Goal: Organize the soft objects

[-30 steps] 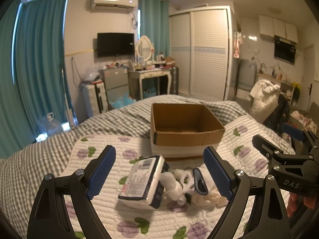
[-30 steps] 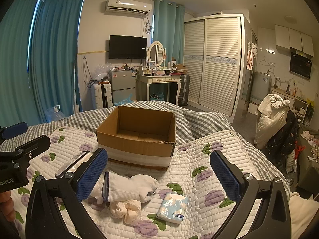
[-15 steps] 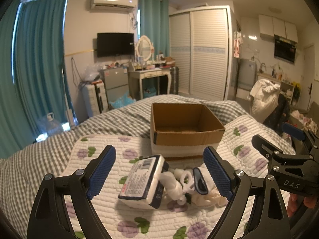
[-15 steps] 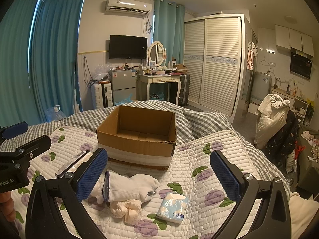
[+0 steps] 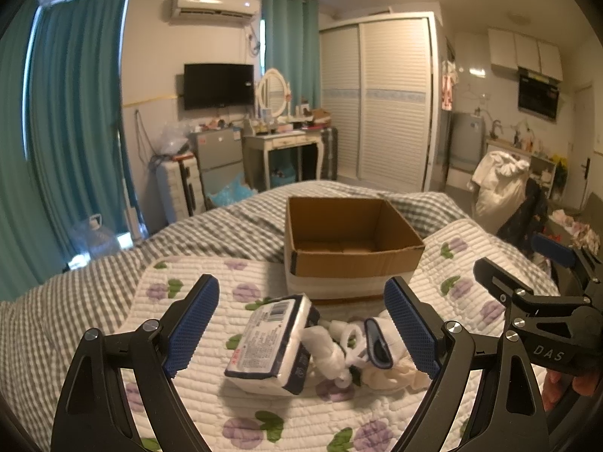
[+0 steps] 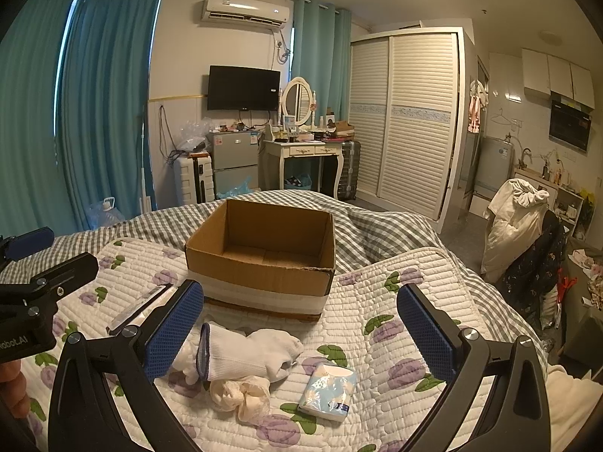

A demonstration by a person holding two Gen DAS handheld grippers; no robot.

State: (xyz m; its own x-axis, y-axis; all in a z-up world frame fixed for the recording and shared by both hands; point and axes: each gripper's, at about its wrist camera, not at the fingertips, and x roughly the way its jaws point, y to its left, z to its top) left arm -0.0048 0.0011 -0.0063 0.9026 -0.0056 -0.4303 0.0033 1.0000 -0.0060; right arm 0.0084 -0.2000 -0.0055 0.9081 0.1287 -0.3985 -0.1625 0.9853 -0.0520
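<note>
Your left gripper [image 5: 301, 326], jaws wide, is hovering over the flower-quilted bed [image 5: 211, 342], framing the white wrapped tissue brick [image 5: 273, 342] at 6 o'clock of the open brown cardboard box [image 5: 352, 248]. At its 3 o'clock, your right gripper [image 6: 301, 326], jaws wide, is framing the white sock [image 6: 248, 354], cream lace bundle [image 6: 241, 395] and small blue-patterned tissue pack [image 6: 328, 391].

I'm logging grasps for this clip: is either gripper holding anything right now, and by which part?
Nothing is held. The left gripper and the right gripper are both open above the quilt, with nothing between their fingers.
</note>
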